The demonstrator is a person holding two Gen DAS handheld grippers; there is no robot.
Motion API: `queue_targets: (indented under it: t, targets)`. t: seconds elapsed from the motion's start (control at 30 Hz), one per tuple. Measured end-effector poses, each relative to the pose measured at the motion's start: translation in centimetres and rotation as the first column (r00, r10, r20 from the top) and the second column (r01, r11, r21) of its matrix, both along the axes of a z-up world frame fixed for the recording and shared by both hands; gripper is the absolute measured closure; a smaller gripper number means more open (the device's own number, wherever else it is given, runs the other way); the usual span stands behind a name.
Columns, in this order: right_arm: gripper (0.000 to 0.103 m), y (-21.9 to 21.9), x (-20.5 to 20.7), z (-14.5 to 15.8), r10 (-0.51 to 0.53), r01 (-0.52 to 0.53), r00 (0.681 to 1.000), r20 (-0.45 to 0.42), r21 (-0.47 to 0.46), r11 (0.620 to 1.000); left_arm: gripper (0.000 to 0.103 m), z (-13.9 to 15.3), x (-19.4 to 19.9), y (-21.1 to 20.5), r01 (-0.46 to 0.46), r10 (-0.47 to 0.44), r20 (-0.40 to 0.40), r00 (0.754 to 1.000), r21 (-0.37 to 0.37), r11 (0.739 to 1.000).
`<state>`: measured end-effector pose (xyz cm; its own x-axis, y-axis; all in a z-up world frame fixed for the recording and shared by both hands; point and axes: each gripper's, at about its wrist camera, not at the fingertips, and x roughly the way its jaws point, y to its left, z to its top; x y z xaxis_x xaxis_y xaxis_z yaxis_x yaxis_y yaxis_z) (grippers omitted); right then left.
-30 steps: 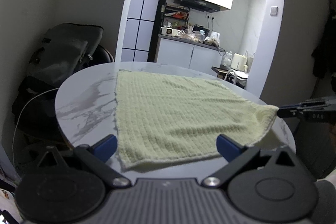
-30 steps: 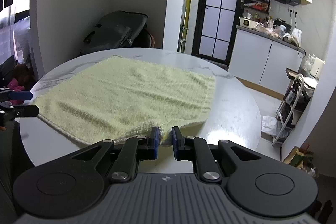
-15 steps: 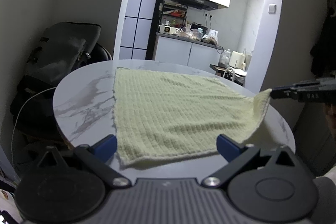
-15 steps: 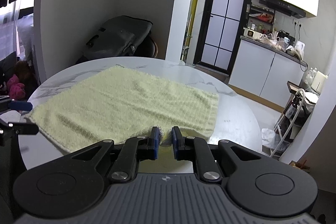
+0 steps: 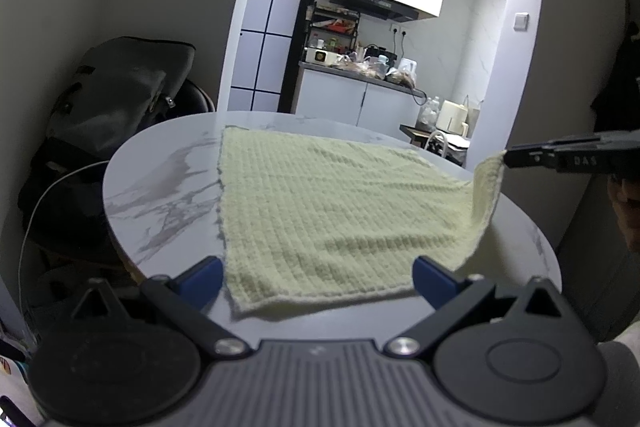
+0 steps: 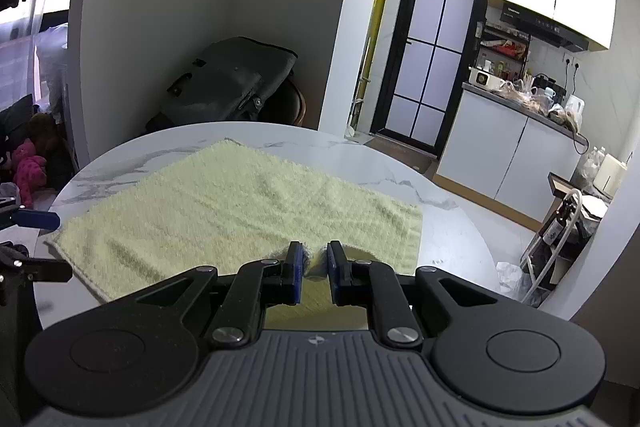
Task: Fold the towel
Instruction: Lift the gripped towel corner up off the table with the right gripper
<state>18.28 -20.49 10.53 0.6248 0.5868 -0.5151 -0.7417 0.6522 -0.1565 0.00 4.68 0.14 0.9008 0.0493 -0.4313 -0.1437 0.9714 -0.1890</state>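
A pale yellow-green towel (image 5: 332,211) lies spread on a round white marble table (image 5: 160,179). My left gripper (image 5: 318,277) is open, its blue fingertips on either side of the towel's near edge, just above the near corner. My right gripper (image 6: 313,261) is shut on the towel's corner and holds it raised above the table; in the left wrist view that gripper (image 5: 512,157) shows at the right with the lifted corner hanging from it. The towel (image 6: 240,211) fills the table in the right wrist view.
A dark bag (image 5: 116,95) sits on a chair beyond the table's far left edge. A kitchen counter (image 5: 360,75) with clutter stands behind. A small rack (image 6: 560,227) stands on the floor to the table's right.
My right gripper has lifted the towel's corner higher off the table. The left gripper has stayed open at the near edge.
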Motion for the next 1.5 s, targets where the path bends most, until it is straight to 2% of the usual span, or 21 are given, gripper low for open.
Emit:
queue_targets:
  t: [0.67,1.5]
  targets:
    - [0.088,3.6,0.6,1.1,0.029,-0.029,0.999,0.038,-0.018,0.999,0.001,0.1,-1.0,-0.1,-0.003,0.003,0.038,0.999,0.003,1.000]
    - [0.088,12.0,3.3,1.9,0.105,-0.103,0.991,0.082,-0.019,0.994,0.001,0.0,-1.3,0.6,0.021,-0.019,0.066,0.998,-0.024,0.999]
